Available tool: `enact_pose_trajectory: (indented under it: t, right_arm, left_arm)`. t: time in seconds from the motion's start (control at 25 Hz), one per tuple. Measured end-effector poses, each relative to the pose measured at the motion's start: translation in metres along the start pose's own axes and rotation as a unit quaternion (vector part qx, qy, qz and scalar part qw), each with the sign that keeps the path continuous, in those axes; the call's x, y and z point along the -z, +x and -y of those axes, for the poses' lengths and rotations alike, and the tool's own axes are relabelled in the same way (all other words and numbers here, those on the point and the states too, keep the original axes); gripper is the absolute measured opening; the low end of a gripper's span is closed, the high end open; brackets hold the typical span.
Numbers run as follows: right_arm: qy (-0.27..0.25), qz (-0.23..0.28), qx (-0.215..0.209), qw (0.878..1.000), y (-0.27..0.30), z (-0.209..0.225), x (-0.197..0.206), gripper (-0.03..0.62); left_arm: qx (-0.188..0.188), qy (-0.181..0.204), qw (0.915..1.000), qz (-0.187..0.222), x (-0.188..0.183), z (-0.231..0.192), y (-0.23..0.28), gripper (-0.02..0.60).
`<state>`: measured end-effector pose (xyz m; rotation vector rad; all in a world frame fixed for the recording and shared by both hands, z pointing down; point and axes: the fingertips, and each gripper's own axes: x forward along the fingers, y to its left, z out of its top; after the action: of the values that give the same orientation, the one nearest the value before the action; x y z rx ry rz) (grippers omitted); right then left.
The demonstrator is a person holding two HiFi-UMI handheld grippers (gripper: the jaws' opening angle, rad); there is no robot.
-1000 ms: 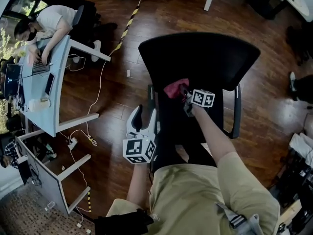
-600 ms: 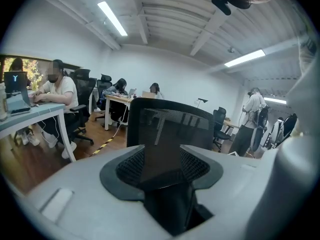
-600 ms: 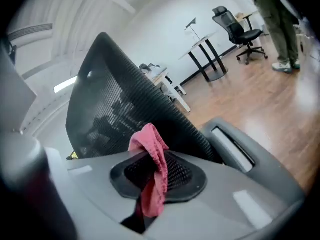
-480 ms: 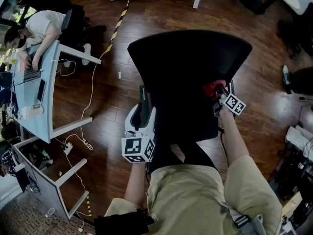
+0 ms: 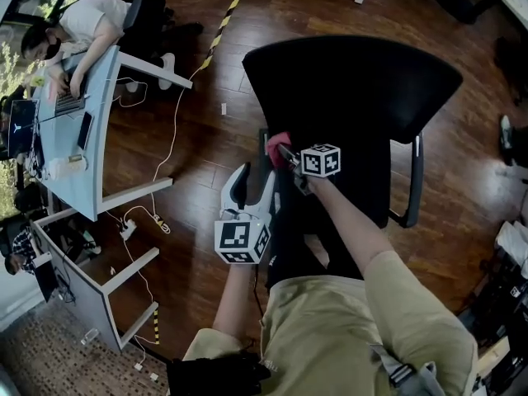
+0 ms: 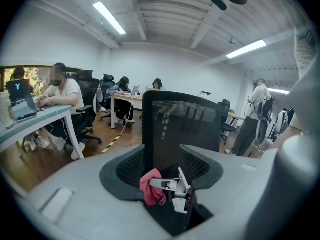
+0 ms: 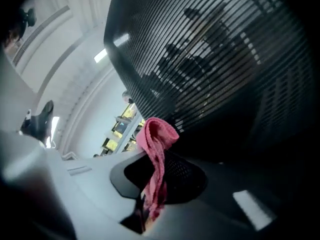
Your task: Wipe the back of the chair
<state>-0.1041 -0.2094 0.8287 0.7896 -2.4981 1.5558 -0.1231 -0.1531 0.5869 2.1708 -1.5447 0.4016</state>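
A black mesh office chair stands in front of me, its back (image 5: 355,81) spreading wide in the head view. My right gripper (image 5: 287,153) is shut on a pink cloth (image 5: 277,145) and holds it against the left edge of the chair back. The left gripper view shows the cloth (image 6: 151,186) bunched against the mesh (image 6: 182,129). In the right gripper view the cloth (image 7: 155,159) hangs from the jaws just under the mesh (image 7: 210,69). My left gripper (image 5: 252,190) hovers beside the chair's left armrest, open and empty.
A light desk (image 5: 78,147) with a person at a laptop stands to the left. Cables (image 5: 169,130) and striped tape (image 5: 221,25) lie on the wood floor. The chair's right armrest (image 5: 415,180) juts out. A person (image 6: 252,121) stands beyond the chair.
My right gripper swept the cloth from mid-back to the right edge, then across to the left edge. The left gripper has barely moved.
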Motion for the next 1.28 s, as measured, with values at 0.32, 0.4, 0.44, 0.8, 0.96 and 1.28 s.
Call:
enact_pose_trajectory:
  t: [0.32,0.4,0.44,0.8,0.96,1.28]
  right_arm:
    - [0.064,0.099,0.123,0.985,-0.115,0.103,-0.044,0.038]
    - [0.099,0.163,0.182,0.965,-0.192,0.147,-0.067,0.038]
    - [0.100,0.177,0.214,0.956,-0.230,0.162,-0.074,0.038]
    - [0.136,0.263,0.307,0.905,-0.330,0.199,-0.067,0.032]
    - [0.076,0.121,0.167,0.975,-0.184,0.131,-0.027,0.032]
    - [-0.018,-0.049,0.046,0.998,0.010,0.023,0.026,0.034]
  left_arm:
    - [0.019,-0.021,0.9995,-0.014,0.021,0.015,0.012,0.206]
    - [0.030,-0.022,0.9992,-0.013,0.021,0.025,0.019,0.206]
    - [0.034,-0.022,0.9991,-0.012,0.021,0.030,0.022,0.206]
    - [0.037,-0.021,0.9991,-0.002,0.016,0.034,0.038,0.206]
    - [0.021,-0.024,0.9995,-0.004,0.025,0.018,0.034,0.202]
    - [0.027,-0.012,0.9993,-0.022,0.039,0.009,0.035,0.199]
